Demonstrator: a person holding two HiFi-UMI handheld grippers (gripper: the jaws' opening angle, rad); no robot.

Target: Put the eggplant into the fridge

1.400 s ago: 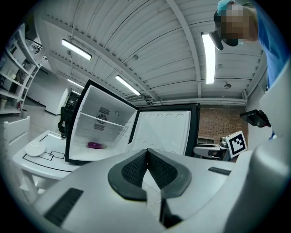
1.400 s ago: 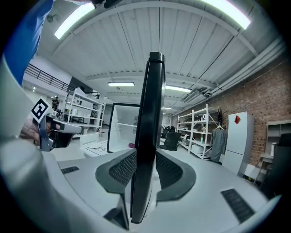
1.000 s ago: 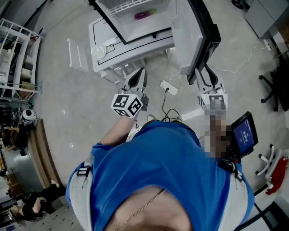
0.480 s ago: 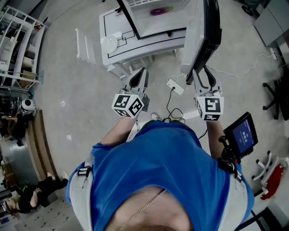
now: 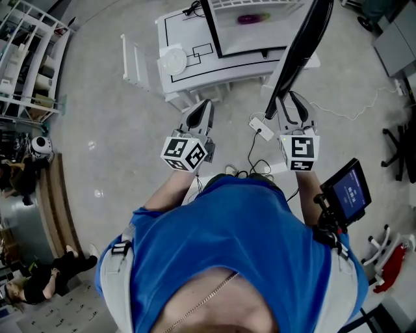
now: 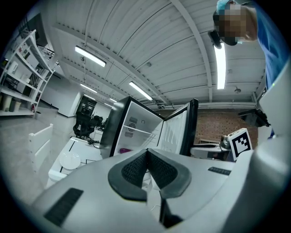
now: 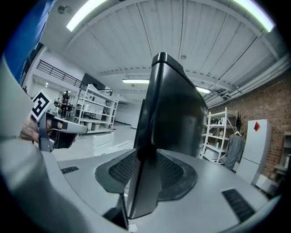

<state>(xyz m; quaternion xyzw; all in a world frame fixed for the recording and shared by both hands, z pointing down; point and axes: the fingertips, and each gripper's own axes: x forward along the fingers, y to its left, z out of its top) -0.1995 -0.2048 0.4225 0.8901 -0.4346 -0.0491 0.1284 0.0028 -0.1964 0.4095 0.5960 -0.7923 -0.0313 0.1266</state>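
Note:
The purple eggplant (image 5: 252,19) lies on a shelf inside the open white fridge (image 5: 224,29); the left gripper view also shows the eggplant (image 6: 123,149). The black fridge door (image 5: 305,45) slants down to my right gripper (image 5: 289,104). That gripper's jaws have just been opening a little, and they still clasp the edge of the fridge door (image 7: 173,113) between the pads (image 7: 122,169). My left gripper (image 5: 201,107) hangs shut and empty in front of the fridge, pointing level at it (image 6: 147,157).
A white table (image 5: 195,71) with a white plate (image 5: 173,62) stands left of the fridge, beside a small white rack (image 5: 133,62). A power strip (image 5: 262,128) and cables lie on the floor. Metal shelving (image 5: 26,71) fills the far left. A tablet (image 5: 351,188) hangs at my right.
Both grippers have drawn back from the fridge, which now sits higher and further right in the head view. The door has swung with the right gripper and now slants across the fridge opening.

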